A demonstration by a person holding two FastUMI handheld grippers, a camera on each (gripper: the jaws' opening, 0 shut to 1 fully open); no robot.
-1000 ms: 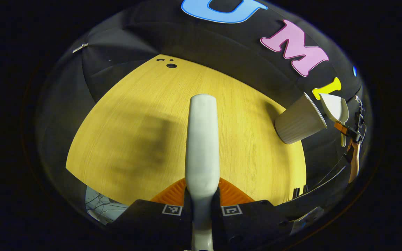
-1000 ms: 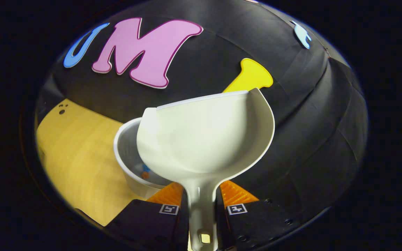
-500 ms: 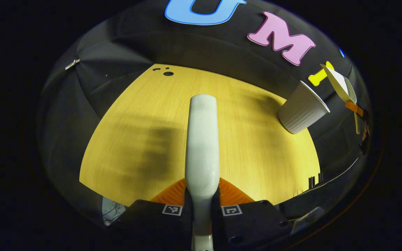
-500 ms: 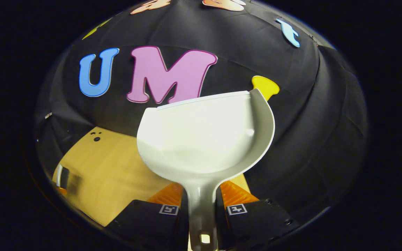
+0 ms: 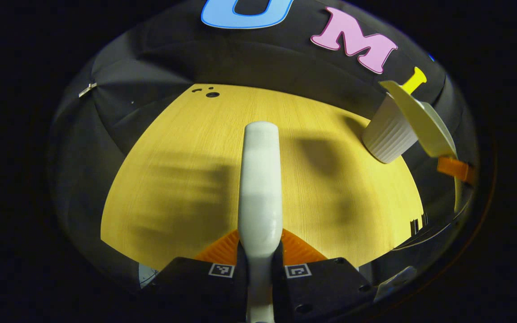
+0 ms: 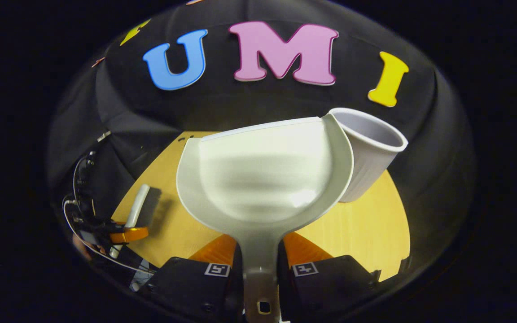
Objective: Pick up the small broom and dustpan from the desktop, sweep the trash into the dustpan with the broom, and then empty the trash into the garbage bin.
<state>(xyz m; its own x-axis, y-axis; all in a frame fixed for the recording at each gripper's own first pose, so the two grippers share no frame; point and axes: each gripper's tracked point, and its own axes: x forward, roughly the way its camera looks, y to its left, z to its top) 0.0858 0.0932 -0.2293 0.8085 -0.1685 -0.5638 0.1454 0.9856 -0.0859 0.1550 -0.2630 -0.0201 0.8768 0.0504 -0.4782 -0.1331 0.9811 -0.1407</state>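
The white small broom [image 5: 260, 179] sticks out straight ahead over the wooden table [image 5: 186, 148], and my left gripper [image 5: 260, 246] is shut on its lower end. The white dustpan [image 6: 263, 175] fills the middle of the right gripper view with its inside bare, and my right gripper [image 6: 260, 253] is shut on its handle. The ribbed white garbage bin [image 6: 368, 152] stands on the table just right of and behind the pan. In the left gripper view the bin [image 5: 386, 134] is at far right, with the dustpan [image 5: 420, 121] edge-on right beside it. The broom [image 6: 139, 204] and left gripper [image 6: 126, 234] hover at far left.
Small dark holes [image 5: 212, 94] mark the table's far left corner. The black cloth wall closes the back and sides. Cables [image 6: 76, 211] hang by the hand holding the left gripper. The table's near edge [image 5: 124, 244] runs just ahead of the left gripper.
The right gripper has swung the dustpan off the bin's mouth and turned left, so the bin now stands to the pan's right. The left gripper and broom have barely shifted.
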